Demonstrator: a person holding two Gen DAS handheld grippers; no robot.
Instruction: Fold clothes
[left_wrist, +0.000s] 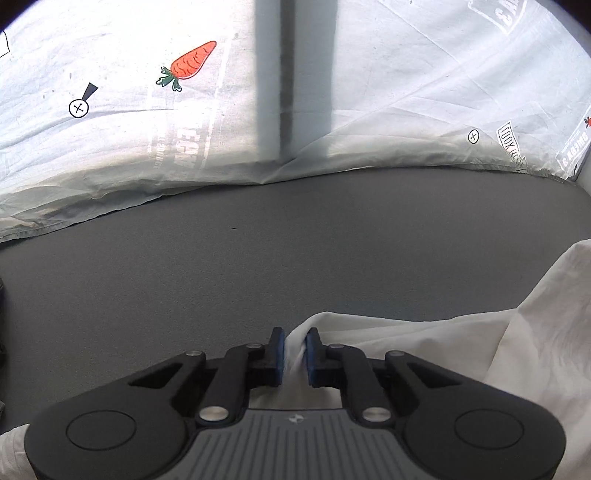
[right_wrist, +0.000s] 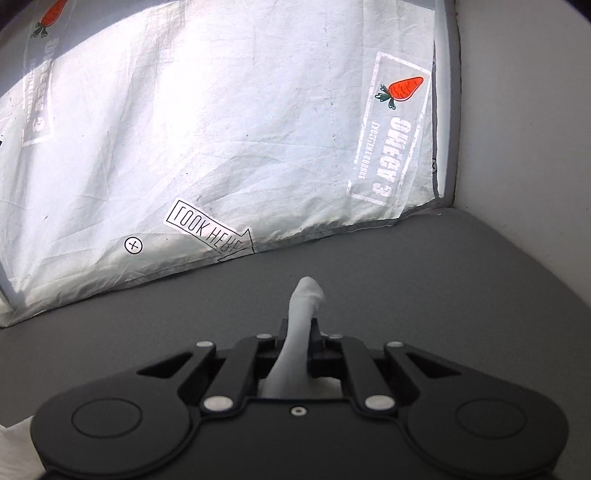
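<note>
The left gripper (left_wrist: 295, 349) has its blue-padded fingers (left_wrist: 281, 354) pinched together on a bunched edge of the white garment (left_wrist: 517, 350), and the cloth squeezes up in a narrow fold between them. From that pinch the garment spreads rightward in soft folds, covering the near right part of the grey table surface (left_wrist: 258, 266) and rising toward the right edge of the left wrist view. A small bit of white cloth also shows at the near left corner.

At the far side of the table hangs a pale printed sheet (left_wrist: 110, 147) with an orange carrot (left_wrist: 192, 64) and a dark vertical band (left_wrist: 291, 81) down its middle.

The right gripper (right_wrist: 299, 332) is likewise clamped on the white garment (right_wrist: 301, 325): a twisted strip passes between the closed fingers and pokes out beyond the tips, standing above the grey surface (right_wrist: 406, 288). Beyond it the sheet (right_wrist: 221, 129) shows a "LOOK HERE" arrow (right_wrist: 208, 230), and a white wall (right_wrist: 524, 129) stands on the right.
</note>
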